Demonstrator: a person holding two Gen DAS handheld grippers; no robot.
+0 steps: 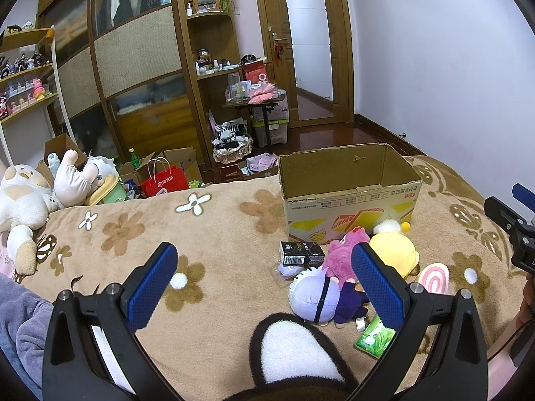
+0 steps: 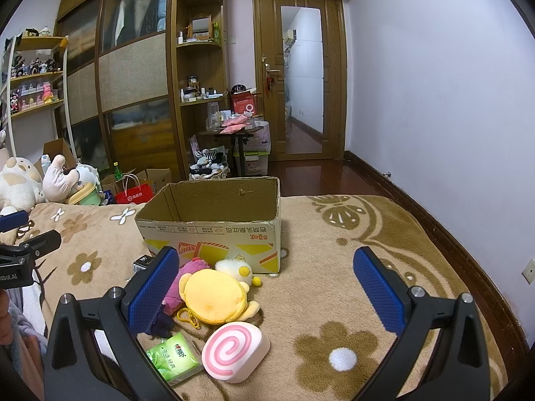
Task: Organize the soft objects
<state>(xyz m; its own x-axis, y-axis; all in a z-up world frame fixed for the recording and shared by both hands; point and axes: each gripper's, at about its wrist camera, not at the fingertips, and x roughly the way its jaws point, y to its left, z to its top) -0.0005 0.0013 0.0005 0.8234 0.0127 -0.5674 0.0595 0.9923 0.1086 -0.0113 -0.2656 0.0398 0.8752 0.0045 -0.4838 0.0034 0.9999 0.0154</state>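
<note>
An open cardboard box stands on the brown flowered blanket. In front of it lie soft toys: a yellow plush, a pink plush, a white-haired doll in purple, a pink swirl cushion and a small white-yellow plush. My left gripper is open and empty, left of the pile. My right gripper is open and empty above the pile.
A black carton and a green tissue pack lie among the toys. A black-and-white plush ear is under the left gripper. Large plush toys sit at the bed's far left. Wardrobe, shelves and door stand behind.
</note>
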